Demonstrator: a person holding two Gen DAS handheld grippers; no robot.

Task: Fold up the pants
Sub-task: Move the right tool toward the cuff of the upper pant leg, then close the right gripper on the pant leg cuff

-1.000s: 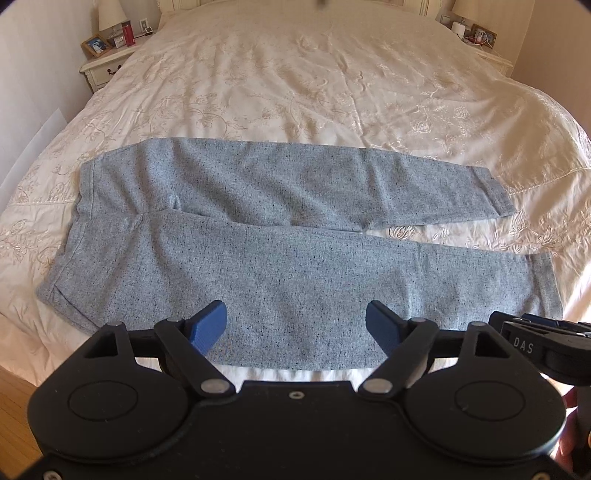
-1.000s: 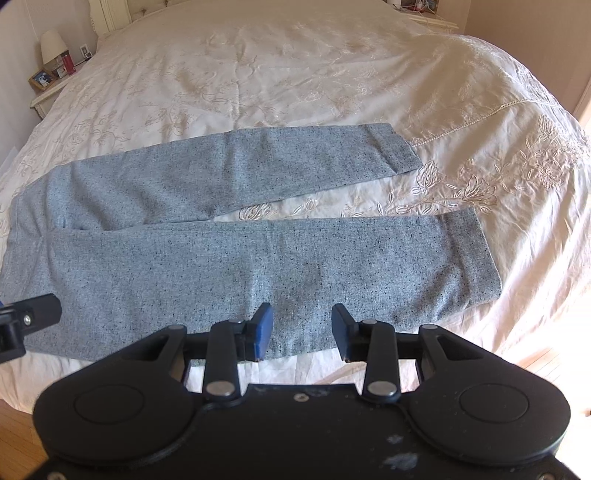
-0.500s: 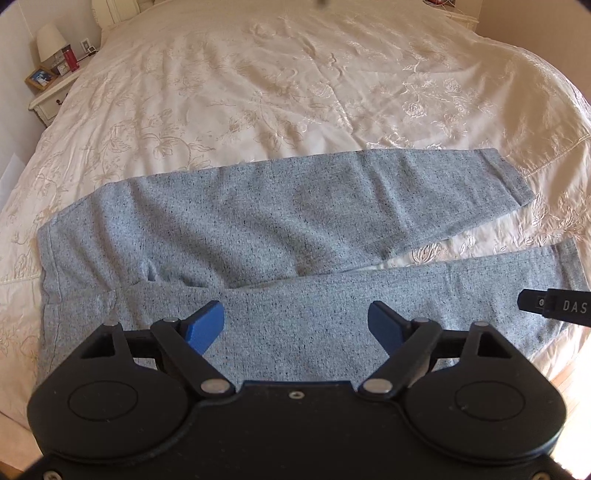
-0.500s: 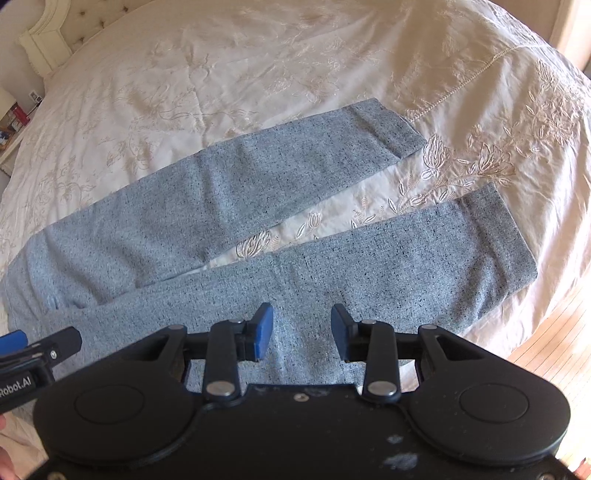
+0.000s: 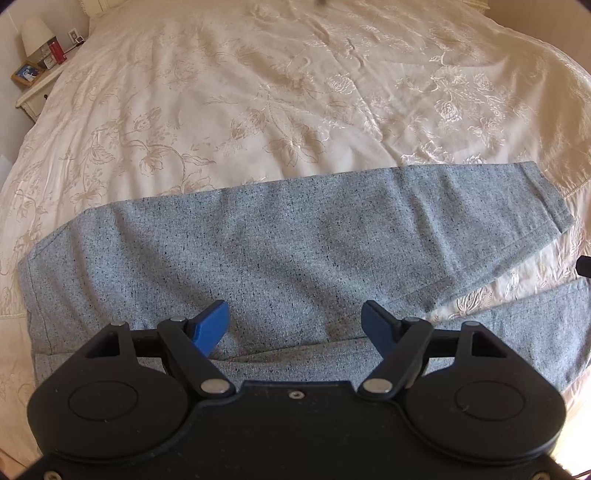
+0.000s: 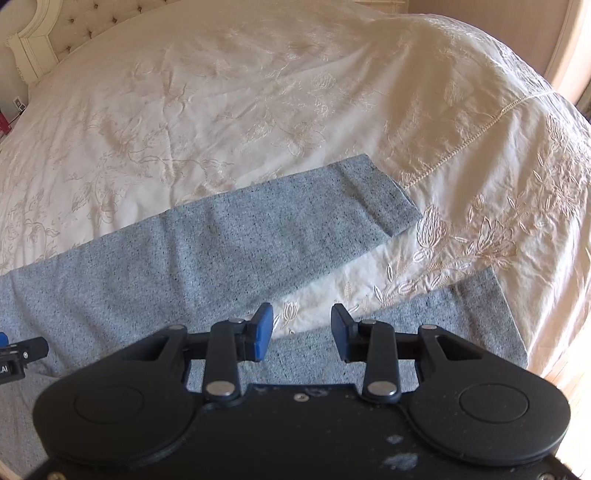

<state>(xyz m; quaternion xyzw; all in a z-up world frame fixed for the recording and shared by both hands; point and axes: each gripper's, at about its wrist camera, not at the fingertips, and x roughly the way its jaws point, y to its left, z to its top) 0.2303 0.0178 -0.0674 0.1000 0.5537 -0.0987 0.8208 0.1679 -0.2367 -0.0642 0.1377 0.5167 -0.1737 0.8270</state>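
In the left wrist view, the grey speckled pants (image 5: pixel 280 251) lie flat across a cream bedspread (image 5: pixel 295 110) embroidered with flowers, the waist end toward the left and the legs running to the right. The far leg ends in a hemmed cuff (image 5: pixel 546 206) at the right; the near leg passes under the left gripper (image 5: pixel 295 325), whose blue-tipped jaws stand wide apart over the fabric with nothing between them. A nightstand (image 5: pixel 33 92) with a lamp (image 5: pixel 35 35) and a picture frame (image 5: pixel 26 73) sits at the upper left. In the right wrist view, the two legs (image 6: pixel 229 243) spread in a narrow V with bedspread (image 6: pixel 295 110) showing between them, each ending in a straight hem. The right gripper (image 6: pixel 302 336) hovers above that gap and the near leg, its jaws parted and empty. A tufted headboard (image 6: pixel 66 29) shows at the top left.
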